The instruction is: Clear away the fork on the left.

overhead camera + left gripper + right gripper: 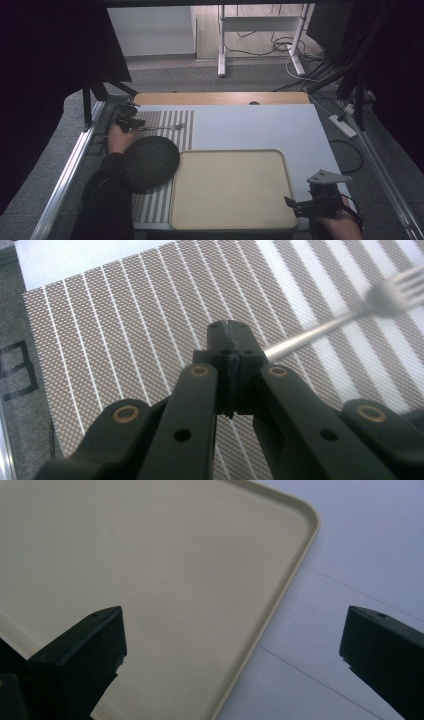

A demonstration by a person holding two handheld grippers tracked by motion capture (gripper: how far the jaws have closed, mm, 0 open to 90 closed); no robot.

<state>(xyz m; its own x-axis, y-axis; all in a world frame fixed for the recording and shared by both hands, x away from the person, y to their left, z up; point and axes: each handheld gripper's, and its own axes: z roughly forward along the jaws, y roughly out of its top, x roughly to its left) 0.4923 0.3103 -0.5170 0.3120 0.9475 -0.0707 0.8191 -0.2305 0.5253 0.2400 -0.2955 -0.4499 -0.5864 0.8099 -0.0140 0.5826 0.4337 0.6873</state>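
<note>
Left gripper: fingers clamped on the fork handle, above the striped mat, bench's far-left corner.
Right gripper: fingers wide apart, empty, straddling the tray rim.

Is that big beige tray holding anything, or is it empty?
Empty. The tray shows a bare beige surface out to its rim in the high view, and the right gripper view shows the same plain floor near its corner.

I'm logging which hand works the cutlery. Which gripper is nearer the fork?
Left. The left gripper has its jaws shut on the fork handle over the striped placemat. The right gripper is far off, open at the tray's near right corner.
</note>
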